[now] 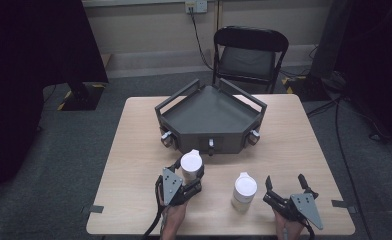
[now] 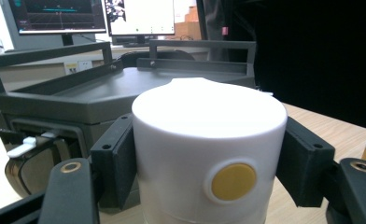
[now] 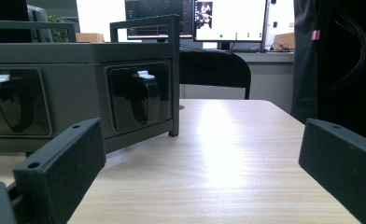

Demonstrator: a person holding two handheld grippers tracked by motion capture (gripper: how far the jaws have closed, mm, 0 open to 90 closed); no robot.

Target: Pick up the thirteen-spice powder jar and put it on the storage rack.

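Observation:
A white cup with a lid (image 1: 191, 164) stands near the table's front, just before the dark grey tray (image 1: 184, 116). My left gripper (image 1: 188, 170) is shut on this cup; in the left gripper view both jaws press its sides, and the cup (image 2: 209, 163) carries a yellow round spot. A second white lidded cup (image 1: 244, 191) stands alone to the right. My right gripper (image 1: 286, 184) rests on the table right of that cup, open, with bare wood between its jaws (image 3: 195, 186).
The tray has raised rails and several dispenser fittings on its front wall (image 3: 139, 100). A black folding chair (image 1: 249, 52) stands behind the table. Cables lie on the floor at the right. Bare tabletop (image 1: 294, 150) lies right of the tray.

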